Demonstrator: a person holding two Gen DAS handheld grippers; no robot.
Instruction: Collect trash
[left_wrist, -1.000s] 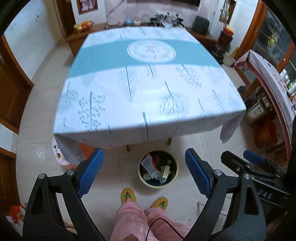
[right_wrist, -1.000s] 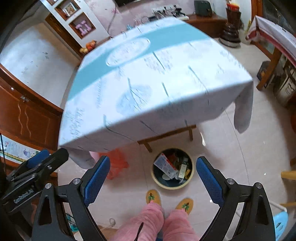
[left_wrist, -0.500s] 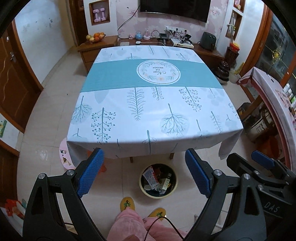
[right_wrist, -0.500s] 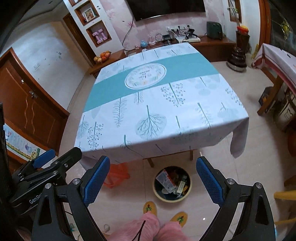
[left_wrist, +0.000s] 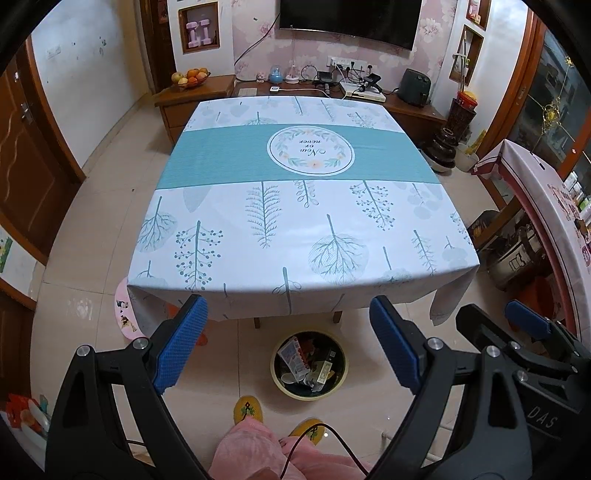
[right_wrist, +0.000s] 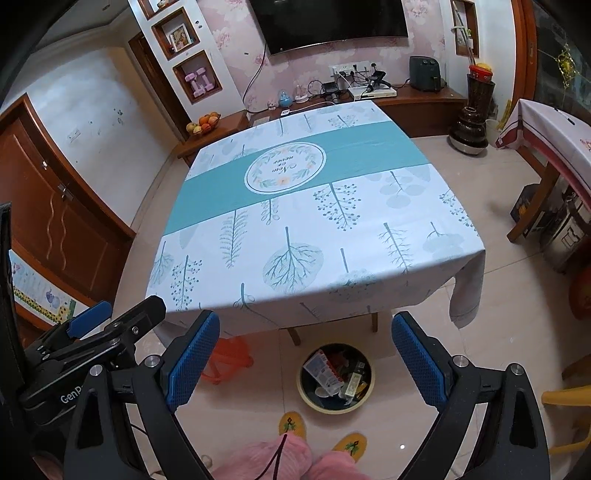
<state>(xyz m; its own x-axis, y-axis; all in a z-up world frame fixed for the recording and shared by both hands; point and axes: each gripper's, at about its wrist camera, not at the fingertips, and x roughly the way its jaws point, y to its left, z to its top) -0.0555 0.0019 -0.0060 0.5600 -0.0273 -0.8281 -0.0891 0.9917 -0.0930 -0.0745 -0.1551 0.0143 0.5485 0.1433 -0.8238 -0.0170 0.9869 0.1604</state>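
**Bin full at the table's foot, both grippers empty**

The round trash bin (left_wrist: 308, 365) sits on the tiled floor just in front of the table's near edge, between the table legs and the person's yellow slippers (left_wrist: 248, 409). It holds a jumble of waste: a white and red carton (left_wrist: 293, 360), small boxes and wrappers. The left gripper (left_wrist: 288, 343) hangs above the bin with its blue-padded jaws spread wide and nothing between them; the right gripper (right_wrist: 304, 363) is likewise wide apart and empty, just beside the other. Pink trouser legs (right_wrist: 291, 459) show at the bottom of both views. The table (left_wrist: 303, 221) wears a white cloth with tree prints and a teal band. An orange bag (right_wrist: 227, 358) lies on the floor under the table's left corner
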